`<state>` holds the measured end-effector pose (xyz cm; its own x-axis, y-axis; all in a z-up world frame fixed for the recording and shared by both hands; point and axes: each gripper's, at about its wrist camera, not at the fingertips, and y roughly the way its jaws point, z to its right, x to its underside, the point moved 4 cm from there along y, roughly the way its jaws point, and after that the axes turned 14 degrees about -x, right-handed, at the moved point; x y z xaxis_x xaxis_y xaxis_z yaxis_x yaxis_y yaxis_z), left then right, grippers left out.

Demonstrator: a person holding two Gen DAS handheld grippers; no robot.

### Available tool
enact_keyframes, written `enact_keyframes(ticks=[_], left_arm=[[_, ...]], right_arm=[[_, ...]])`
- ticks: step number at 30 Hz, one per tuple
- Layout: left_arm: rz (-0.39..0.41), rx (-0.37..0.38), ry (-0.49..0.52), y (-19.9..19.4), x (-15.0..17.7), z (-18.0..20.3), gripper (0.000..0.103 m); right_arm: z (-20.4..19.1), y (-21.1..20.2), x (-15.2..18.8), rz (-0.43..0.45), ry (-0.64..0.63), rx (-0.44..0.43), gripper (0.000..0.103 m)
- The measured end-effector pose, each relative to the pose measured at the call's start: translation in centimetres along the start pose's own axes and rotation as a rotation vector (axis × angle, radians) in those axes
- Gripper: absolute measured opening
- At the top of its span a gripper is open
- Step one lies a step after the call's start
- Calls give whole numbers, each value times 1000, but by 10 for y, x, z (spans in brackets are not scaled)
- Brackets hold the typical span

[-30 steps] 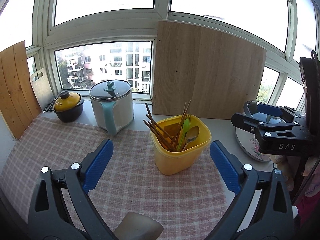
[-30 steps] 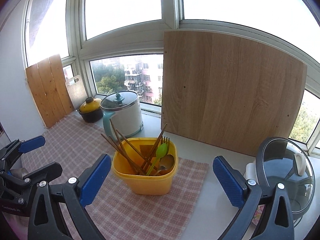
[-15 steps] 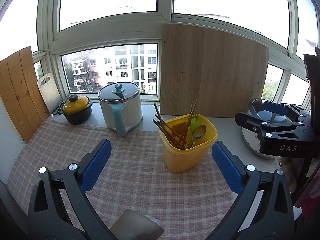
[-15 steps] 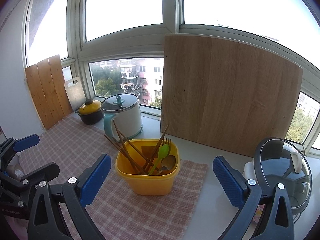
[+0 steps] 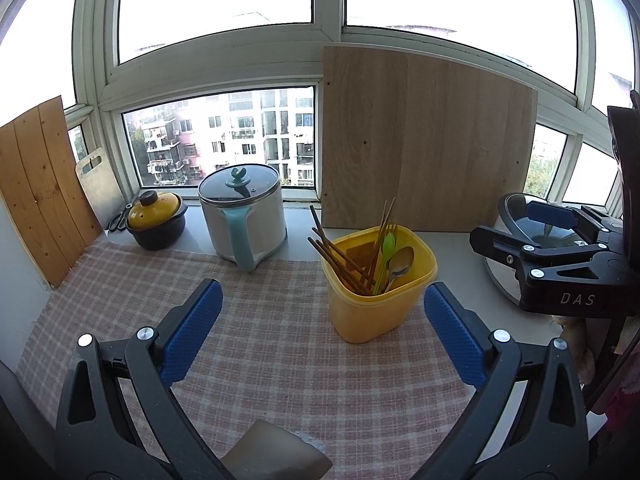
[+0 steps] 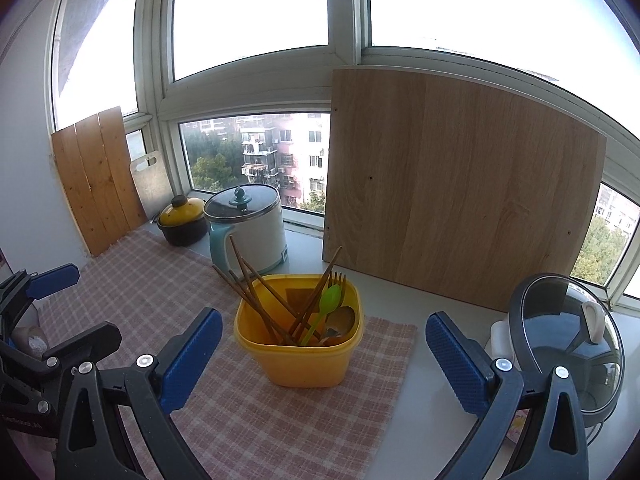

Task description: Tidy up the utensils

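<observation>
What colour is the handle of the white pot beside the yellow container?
Light blue-green handle on the white pot; clearest in the left wrist view.

Your left black two-finger gripper with blue ribbed pads (image 5: 322, 338) is held with its jaws spread wide and nothing between them; both fingers rise from the lower edge of its own view and tilt outward. Your right black two-finger gripper with blue ribbed pads (image 6: 324, 354) is in the same pose, jaws wide apart and holding nothing. Each gripper appears in the other's view: the right one (image 5: 532, 236) at the far right edge, the left one (image 6: 56, 300) at the far left edge, level and side by side.
</observation>
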<state>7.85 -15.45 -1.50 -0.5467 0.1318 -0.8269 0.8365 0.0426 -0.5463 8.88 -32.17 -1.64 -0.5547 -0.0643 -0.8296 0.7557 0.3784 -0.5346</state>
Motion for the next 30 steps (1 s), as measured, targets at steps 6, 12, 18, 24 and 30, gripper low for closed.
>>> enact_keyframes(ticks=[6,12,18,24,30], left_arm=[[-1,-5,1,0,-1,0,102],[-7,-12,7,0,0,-2,102],[-11,-18,8,3,3,-4,103],[-20,-32,7,7,6,-9,103],[-16,-35,7,8,6,-11,103]], right_arm=[[0,1,0,-1,-3,3,103],[-2,2,2,-3,-14,6,103],[-3,7,2,-12,-20,0,103],[-5,9,1,-17,-27,-1,103],[-8,13,3,-25,-28,-3,103]])
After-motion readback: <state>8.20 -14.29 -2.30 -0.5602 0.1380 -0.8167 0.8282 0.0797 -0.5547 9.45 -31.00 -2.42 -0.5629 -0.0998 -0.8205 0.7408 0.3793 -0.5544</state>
